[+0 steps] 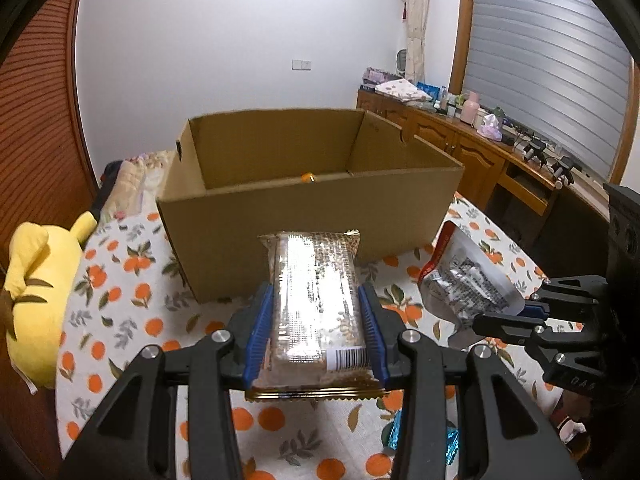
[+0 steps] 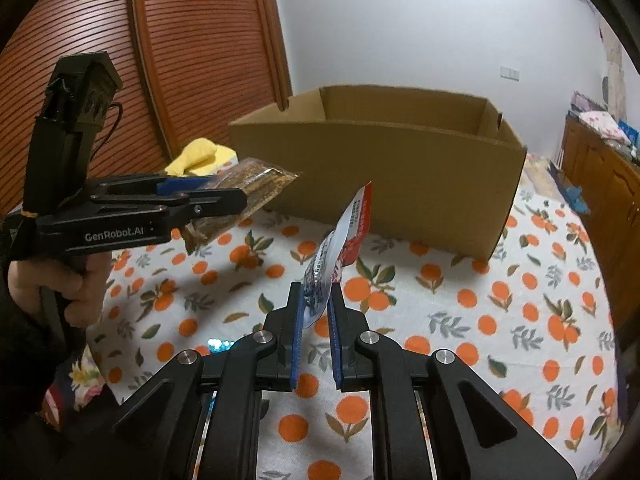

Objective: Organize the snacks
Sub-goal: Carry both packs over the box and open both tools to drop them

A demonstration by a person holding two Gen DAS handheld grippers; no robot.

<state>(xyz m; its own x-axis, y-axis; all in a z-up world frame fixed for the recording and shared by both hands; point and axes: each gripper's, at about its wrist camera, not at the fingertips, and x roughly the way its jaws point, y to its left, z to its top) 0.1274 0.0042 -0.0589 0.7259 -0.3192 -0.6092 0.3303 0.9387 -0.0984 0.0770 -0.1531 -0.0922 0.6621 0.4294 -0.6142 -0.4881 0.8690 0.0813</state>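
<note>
The open brown cardboard box [image 1: 308, 216] stands on the orange-patterned cloth worktop [image 1: 132, 292]. Before it, the left gripper [image 1: 316, 328] holds a clear-wrapped grain snack bar [image 1: 316, 300]; to its right the right gripper [image 2: 316, 308] holds a silver-and-red foil pouch [image 2: 344, 236]. A yellow plush toy [image 1: 36, 292] lies left of the box.

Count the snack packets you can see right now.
3, maybe more. A gold-edged bar packet in the left gripper, a red-and-silver pouch in the right gripper, and a blue foil packet partly hidden on the tablecloth. The cardboard box may hide others.
</note>
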